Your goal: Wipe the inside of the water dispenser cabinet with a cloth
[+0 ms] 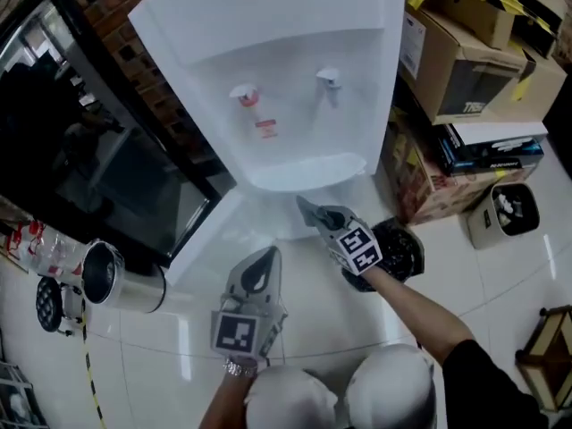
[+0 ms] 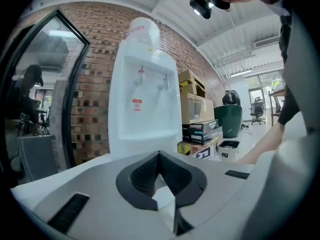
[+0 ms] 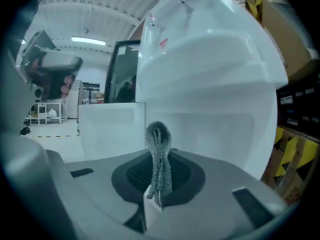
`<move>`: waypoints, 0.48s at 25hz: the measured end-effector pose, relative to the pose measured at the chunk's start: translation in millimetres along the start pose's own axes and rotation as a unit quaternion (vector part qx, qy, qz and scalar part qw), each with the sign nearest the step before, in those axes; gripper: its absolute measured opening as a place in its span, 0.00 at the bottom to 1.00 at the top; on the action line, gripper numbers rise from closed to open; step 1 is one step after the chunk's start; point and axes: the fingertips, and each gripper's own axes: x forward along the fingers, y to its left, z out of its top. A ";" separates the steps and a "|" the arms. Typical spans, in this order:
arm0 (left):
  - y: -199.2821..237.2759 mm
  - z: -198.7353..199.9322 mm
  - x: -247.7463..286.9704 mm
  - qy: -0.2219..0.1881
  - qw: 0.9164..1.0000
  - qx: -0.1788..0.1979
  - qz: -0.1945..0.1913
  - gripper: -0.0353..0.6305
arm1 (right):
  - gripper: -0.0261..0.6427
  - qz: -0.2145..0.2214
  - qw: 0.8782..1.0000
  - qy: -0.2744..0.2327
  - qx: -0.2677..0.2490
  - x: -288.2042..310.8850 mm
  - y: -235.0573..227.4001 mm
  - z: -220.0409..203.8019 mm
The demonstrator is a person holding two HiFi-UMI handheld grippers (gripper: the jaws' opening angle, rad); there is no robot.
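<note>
Left gripper [image 1: 266, 259], jaws together on nothing, hangs in front of the water dispenser [image 1: 295, 79]; right gripper [image 1: 308, 211], clamped on a folded grey cloth [image 3: 159, 159], is at the dispenser's base beside its open door [image 1: 223, 231]. Step, as judged: approach; next, carry the cloth into the cabinet

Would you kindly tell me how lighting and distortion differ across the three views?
Head view: dim, with glare on the floor tiles and the water dispenser brightest. Left gripper view: fisheye-bent, dark corners. Right gripper view: bluish cast, tilted, cloth sharp.
</note>
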 end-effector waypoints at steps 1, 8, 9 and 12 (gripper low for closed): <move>0.4 -3.1 3.1 -0.006 1.000 0.001 -0.004 0.06 | 0.07 -0.008 1.000 -0.007 0.003 13.8 -8.0 -2.6; -10.8 -9.0 12.2 -0.009 1.000 0.006 -0.004 0.06 | 0.07 -0.039 0.998 -0.047 -0.012 67.9 -39.3 28.1; -13.6 -9.9 14.8 -0.004 1.000 0.008 -0.010 0.06 | 0.07 -0.035 0.998 -0.052 -0.012 72.0 -40.4 34.7; -14.1 -10.7 19.9 -0.003 1.000 0.009 -0.016 0.06 | 0.07 -0.024 0.998 -0.061 -0.024 88.3 -37.9 48.4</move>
